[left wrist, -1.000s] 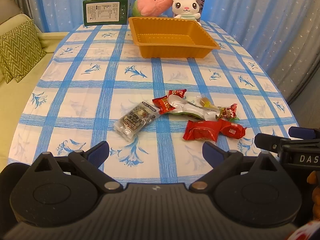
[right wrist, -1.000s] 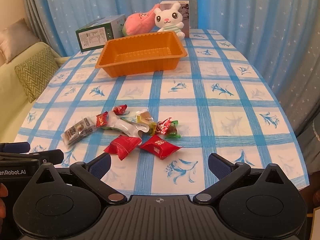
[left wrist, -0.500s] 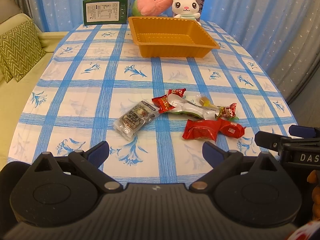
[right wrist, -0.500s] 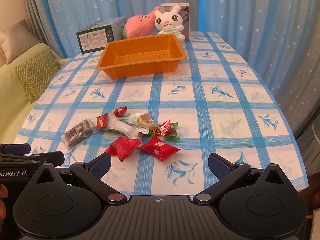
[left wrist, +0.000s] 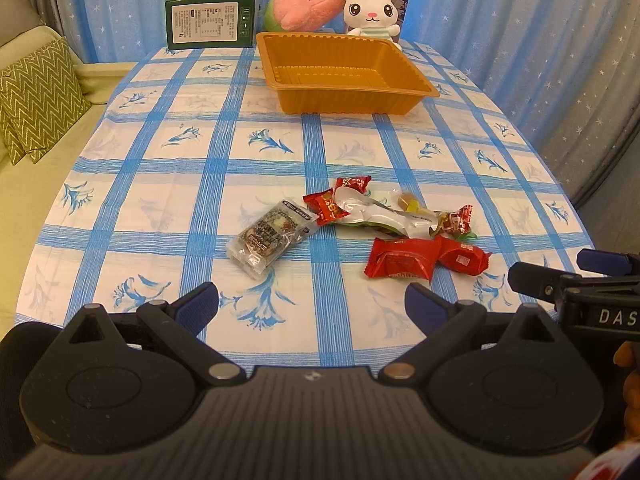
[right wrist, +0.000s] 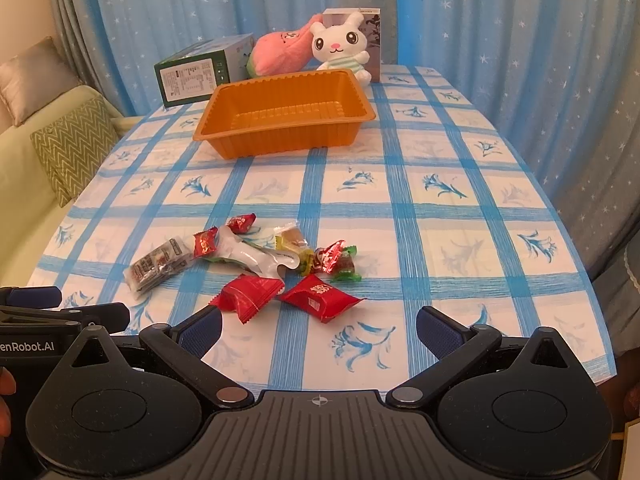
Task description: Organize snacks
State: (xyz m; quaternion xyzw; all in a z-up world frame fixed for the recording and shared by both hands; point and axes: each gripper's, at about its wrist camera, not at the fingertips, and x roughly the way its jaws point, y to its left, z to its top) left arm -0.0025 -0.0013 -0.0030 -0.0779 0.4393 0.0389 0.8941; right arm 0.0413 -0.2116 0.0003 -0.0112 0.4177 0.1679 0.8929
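Lying ahead of right gripper [right wrist: 318,328]: snacks [right wrist: 256,264]

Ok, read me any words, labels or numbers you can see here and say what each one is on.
"DAS", cut off by the frame edge: on the right gripper body, seen from the left wrist.
"enRobot.AI", start cut off: on the left gripper body, seen from the right wrist.
Green box: white label with printed text, too small to read.
Red packets: white print, too blurred to read.
Clear packet: label strip unreadable.
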